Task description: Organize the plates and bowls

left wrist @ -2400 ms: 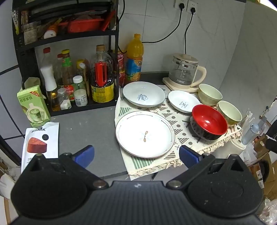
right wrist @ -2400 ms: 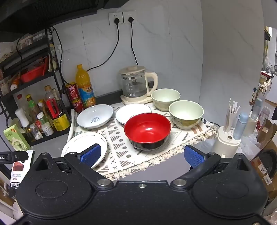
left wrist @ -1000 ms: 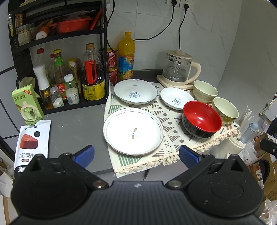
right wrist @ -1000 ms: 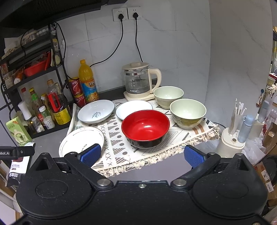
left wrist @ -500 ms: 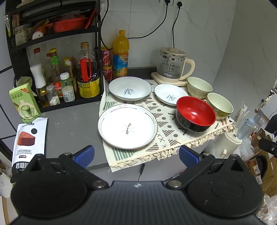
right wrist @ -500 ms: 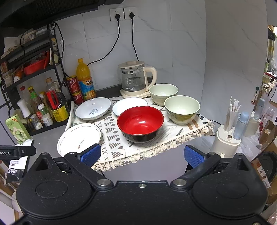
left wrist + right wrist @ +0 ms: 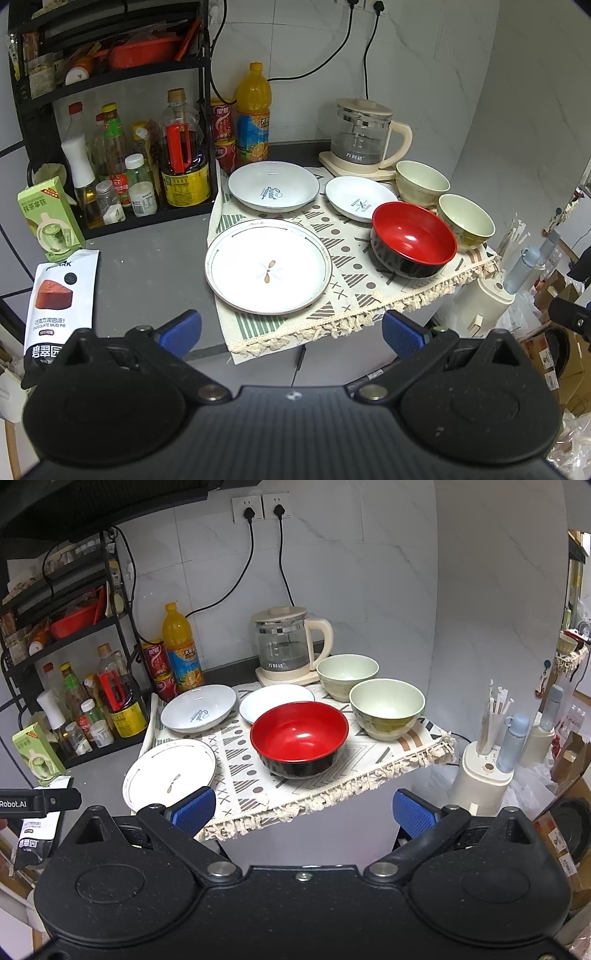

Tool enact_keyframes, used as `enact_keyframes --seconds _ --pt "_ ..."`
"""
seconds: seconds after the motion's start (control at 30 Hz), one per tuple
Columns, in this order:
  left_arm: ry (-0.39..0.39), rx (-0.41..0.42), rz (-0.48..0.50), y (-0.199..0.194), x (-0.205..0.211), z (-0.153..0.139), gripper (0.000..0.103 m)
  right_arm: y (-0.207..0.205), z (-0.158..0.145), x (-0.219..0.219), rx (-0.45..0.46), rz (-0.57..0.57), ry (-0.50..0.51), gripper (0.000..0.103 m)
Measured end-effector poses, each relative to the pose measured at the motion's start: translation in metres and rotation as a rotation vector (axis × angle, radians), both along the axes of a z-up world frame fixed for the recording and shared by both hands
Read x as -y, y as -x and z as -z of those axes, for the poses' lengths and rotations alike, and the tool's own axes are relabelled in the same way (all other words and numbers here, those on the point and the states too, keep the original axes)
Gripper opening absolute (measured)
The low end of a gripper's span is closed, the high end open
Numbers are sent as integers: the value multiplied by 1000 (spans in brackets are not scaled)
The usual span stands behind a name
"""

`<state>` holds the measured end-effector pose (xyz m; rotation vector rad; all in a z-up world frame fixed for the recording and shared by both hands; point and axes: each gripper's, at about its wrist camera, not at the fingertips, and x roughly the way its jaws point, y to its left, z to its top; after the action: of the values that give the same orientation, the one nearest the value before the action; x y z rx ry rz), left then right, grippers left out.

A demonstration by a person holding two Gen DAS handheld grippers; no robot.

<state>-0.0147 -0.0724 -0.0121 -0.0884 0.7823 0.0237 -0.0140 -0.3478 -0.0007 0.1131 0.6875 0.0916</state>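
Both grippers held wide apart, nothing gripped
Left gripper (image 7: 291,330) is faced by the large white ceramic plate (image 7: 268,266); right gripper (image 7: 303,810) by the red-and-black lacquer bowl (image 7: 300,738)

Left tongs (image 7: 291,328) spread wide, holding nothing, short of the tabletop (image 7: 147,266) edge. Large plate (image 7: 268,266) nearest on patterned cloth (image 7: 343,258); red bowl (image 7: 413,239) to its right.

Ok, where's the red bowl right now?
The red bowl sits on the cloth near its front edge, between the big plate and the nearer green bowl.
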Motion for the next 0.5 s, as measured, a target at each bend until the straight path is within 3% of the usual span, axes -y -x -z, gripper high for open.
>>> enact_keyframes --seconds 0.5 --pt "-18 -8 -12 -2 9 -1 103 -2 1 8 -3 0 -18 103"
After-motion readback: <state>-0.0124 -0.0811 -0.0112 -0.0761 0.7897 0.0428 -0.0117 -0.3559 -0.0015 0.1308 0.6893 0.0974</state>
